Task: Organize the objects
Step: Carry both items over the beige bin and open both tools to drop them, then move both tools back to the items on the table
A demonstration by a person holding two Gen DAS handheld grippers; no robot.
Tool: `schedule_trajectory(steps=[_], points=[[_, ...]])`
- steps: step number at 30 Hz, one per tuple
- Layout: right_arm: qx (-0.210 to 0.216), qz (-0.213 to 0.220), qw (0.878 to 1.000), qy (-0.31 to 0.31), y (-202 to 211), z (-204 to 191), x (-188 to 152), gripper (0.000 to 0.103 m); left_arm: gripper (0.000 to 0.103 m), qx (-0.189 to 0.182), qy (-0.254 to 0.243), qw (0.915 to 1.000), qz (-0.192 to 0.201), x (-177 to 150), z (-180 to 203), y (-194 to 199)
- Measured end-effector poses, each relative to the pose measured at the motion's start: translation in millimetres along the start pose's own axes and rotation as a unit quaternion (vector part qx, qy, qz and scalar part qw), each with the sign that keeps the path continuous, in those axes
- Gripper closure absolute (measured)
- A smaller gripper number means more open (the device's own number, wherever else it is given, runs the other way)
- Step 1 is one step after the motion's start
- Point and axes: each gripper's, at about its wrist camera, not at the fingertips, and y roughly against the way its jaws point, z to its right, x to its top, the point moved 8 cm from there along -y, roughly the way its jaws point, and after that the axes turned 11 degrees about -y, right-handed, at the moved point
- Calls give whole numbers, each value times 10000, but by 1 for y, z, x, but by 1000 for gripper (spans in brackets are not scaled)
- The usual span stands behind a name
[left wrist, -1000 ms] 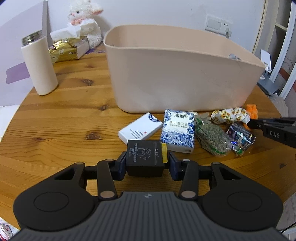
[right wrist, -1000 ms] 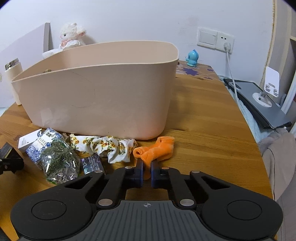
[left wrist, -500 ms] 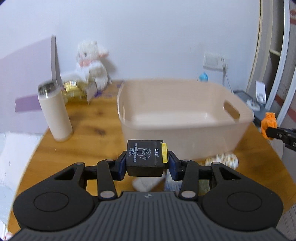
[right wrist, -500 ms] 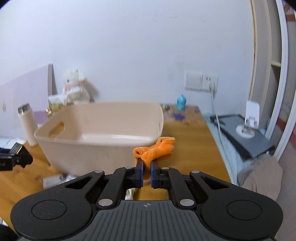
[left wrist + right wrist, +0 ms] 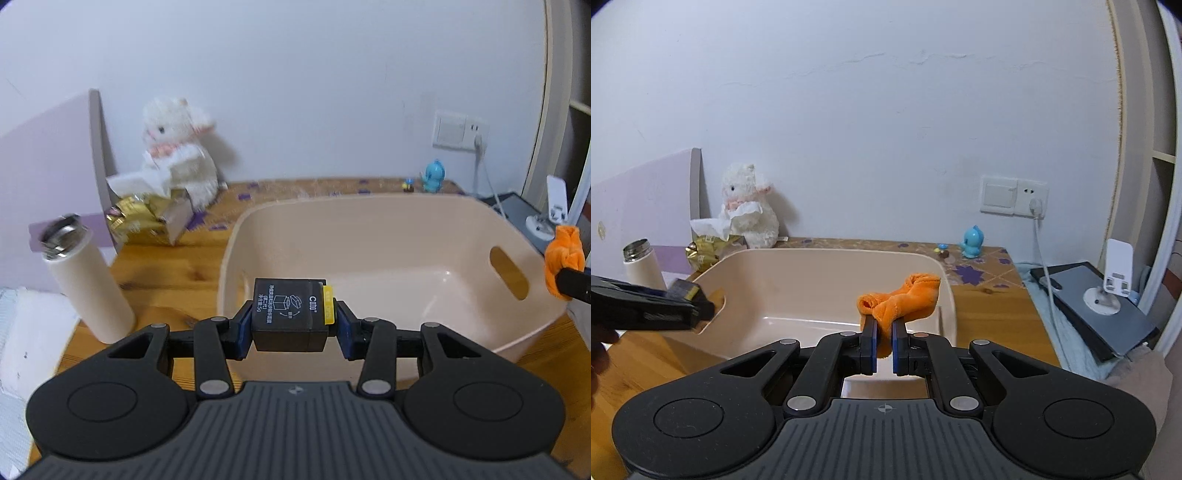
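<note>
On the left of the wooden table (image 5: 155,266) a cream flask (image 5: 83,280) stands upright with its steel cap slightly blurred, and behind it a white plush toy (image 5: 177,155) sits against the wall above some gold packaging (image 5: 136,221). The left gripper (image 5: 293,325) has its fingers closed firmly on the sides of a small black box (image 5: 290,314), whose long axis runs crosswise between the pads, printed top face up and yellow edge to the right; it hangs above the near left rim of the beige bin (image 5: 406,229). The bin's inside looks bare, though the gripper body hides its near wall and whatever lies on the table below. At the far right the right gripper (image 5: 884,345) pinches an orange cloth (image 5: 901,301), its jaws nearly together; the bundle slants up and to the right, held over the bin's right end. In the left view only the cloth and a dark fingertip show, cut off by the frame.
</note>
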Motion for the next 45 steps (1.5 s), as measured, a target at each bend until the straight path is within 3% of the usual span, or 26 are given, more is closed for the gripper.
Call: schedule_trajectory(steps=[5,11,13,16,18,20,22,30,39,45], points=[[-64,-245,9996,156,-26,-15,-8,96,56,38,-323,9990,-313,-12,14,-29],[-161,-614,9977,249,-50,-23,-23,95,56,-5,-545,9980,-329,-9,19,-39],[-184,-583,9978,257,-47,-22,-22,92,50,-27,-559,9981,-256,-9,20,-34],[-144,-529,9982,240,-40,-22,-20,73,25,15,-591,9982,-132,-5,19,-24],[-148,-464,9985,269,-32,-21,-18,55,22,14,-602,9982,-56,-3,17,-11],[-111,-367,9990,248,-22,-20,-14,46,16,-27,-696,9975,74,-1,17,3],[-68,-339,9991,225,-13,-20,-11,45,8,9,-756,9970,173,0,13,16],[-15,-345,9986,389,20,-22,-18,27,7,-99,-898,9958,158,-22,-1,44],[-181,-988,9944,340,13,-3,-69,26,6,-289,-971,9939,-446,-83,-18,24],[-271,-1518,9878,198,-1,13,-105,25,6,-300,-1148,9913,-564,-121,-23,6]])
